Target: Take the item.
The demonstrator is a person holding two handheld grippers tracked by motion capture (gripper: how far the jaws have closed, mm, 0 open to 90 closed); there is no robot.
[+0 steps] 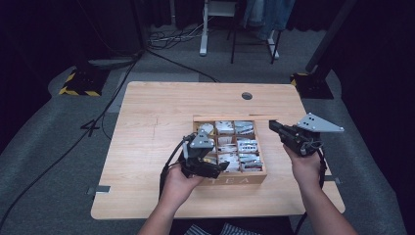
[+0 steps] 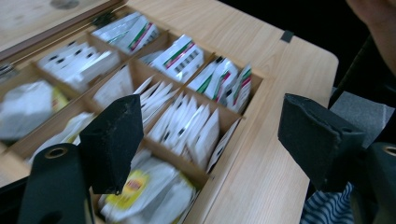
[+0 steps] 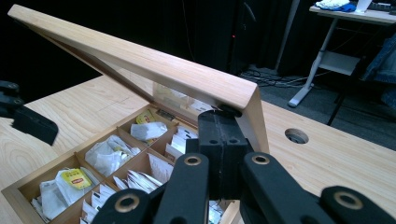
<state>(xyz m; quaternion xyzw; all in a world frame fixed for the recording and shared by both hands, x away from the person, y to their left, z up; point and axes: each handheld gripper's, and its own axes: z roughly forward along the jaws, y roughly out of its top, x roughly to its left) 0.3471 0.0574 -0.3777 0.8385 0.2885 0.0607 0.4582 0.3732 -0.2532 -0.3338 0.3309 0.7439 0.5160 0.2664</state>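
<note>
A wooden tea box (image 1: pixel 235 179) sits open near the table's front edge, its compartments packed with white tea bags (image 2: pixel 187 123). Its lid (image 1: pixel 235 118) stands raised at the back. My right gripper (image 1: pixel 272 125) is shut, and its tips (image 3: pixel 219 116) touch the underside of the lid (image 3: pixel 140 58) at its right corner. Nothing is pinched between its jaws. My left gripper (image 1: pixel 221 167) hovers over the box's near left corner. Its jaws (image 2: pixel 210 105) stand wide open above the bags with nothing between them. A yellow-labelled bag (image 2: pixel 133 184) lies in the nearest compartment.
The box rests on a light wooden table (image 1: pixel 147 112) with a round cable hole (image 1: pixel 246 96) at the back. Bare tabletop stretches to the left of the box. Cables and furniture legs (image 1: pixel 203 29) stand on the grey floor beyond.
</note>
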